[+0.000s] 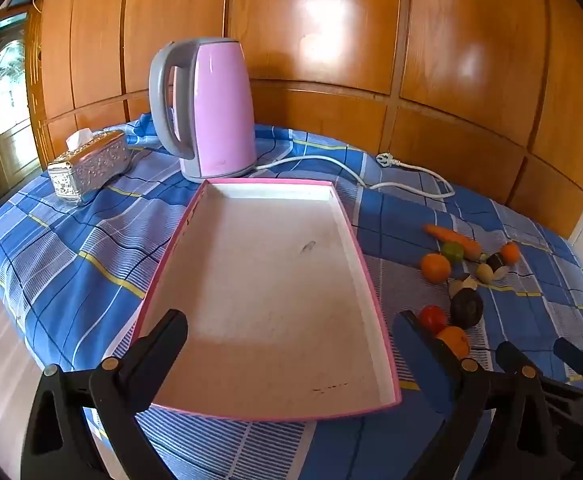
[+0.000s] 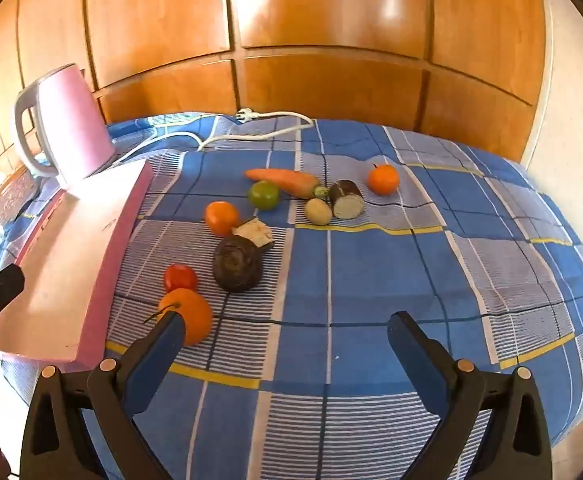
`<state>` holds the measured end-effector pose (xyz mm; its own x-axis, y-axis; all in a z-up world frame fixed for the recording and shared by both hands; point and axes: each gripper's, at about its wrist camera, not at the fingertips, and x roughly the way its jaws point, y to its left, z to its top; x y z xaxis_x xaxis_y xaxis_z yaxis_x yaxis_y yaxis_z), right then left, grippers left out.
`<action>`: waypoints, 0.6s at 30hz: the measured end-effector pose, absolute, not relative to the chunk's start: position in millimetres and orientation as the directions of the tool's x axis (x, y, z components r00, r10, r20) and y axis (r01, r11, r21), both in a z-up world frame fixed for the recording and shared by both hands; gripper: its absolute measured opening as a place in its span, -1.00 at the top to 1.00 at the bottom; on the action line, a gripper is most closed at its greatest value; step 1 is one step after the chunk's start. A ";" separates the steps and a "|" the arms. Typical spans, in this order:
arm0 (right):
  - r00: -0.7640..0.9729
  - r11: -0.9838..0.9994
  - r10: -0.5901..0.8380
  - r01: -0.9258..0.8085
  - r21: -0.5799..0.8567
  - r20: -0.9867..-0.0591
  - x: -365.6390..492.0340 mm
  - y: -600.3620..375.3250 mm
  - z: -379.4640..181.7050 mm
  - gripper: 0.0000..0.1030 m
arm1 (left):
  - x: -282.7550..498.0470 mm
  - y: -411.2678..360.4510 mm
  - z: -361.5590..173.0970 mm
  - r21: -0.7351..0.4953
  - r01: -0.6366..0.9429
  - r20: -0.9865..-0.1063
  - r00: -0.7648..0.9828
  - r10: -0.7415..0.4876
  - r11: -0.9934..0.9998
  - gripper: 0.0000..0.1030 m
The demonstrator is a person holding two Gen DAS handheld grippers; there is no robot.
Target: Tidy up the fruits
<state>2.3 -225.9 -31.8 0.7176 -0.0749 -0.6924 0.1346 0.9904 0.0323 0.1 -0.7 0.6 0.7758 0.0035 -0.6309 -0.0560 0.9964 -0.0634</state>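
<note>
Left gripper (image 1: 291, 324) spread wide over the near end of the pink-rimmed tray (image 1: 375, 304), holding nothing; right gripper (image 2: 285, 330) likewise wide apart above the blue checked cloth (image 2: 371, 280), nothing between its fingers. Scattered on the cloth right of the tray: nearest orange (image 2: 189, 314) just beside the right gripper's left fingertip, red tomato (image 2: 180, 277), dark round root (image 2: 237, 263), second orange (image 2: 221, 218), green lime (image 2: 264, 195), carrot (image 2: 285, 181), potato (image 2: 318, 211), cut dark piece (image 2: 346, 199), third orange (image 2: 383, 179). Beyond the tray, pink kettle (image 1: 215, 108) and silver tissue box (image 1: 89, 164).

Glossy orange wood wall panels (image 1: 315, 24); matt blue checked cloth (image 2: 371, 288); embossed shiny silver metal tissue box (image 1: 89, 166); smooth pink plastic kettle (image 1: 215, 108)
</note>
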 end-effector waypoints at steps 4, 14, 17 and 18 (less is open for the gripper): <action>0.719 0.990 -0.076 0.136 0.033 -0.691 -3.1 -222.5 -32.4 -0.99 | -2.1 -2.3 4.4 -0.055 -0.037 -0.616 0.788 -0.004 0.998 -0.99; 0.720 0.990 -0.109 0.137 -0.013 -0.685 -2.1 -208.6 -12.5 -0.99 | -5.8 -2.9 -1.1 -0.049 -0.048 -0.630 0.777 0.006 0.998 -0.99; 0.732 0.992 -0.107 0.128 -0.018 -0.673 -6.0 -208.6 -16.7 -0.99 | -8.3 -3.0 1.3 -0.049 -0.042 -0.626 0.779 0.002 0.998 -0.99; 0.733 0.992 -0.108 0.126 -0.021 -0.672 -6.0 -207.3 -16.9 -0.99 | -8.4 -3.2 1.7 -0.048 -0.040 -0.626 0.780 0.001 0.998 -0.99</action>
<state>-6.0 -207.3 -16.9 0.7330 -0.1076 -0.6716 0.1264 0.9918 -0.0210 -8.4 -3.2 1.7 0.7797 0.0012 -0.6261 -0.0400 0.9981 -0.0479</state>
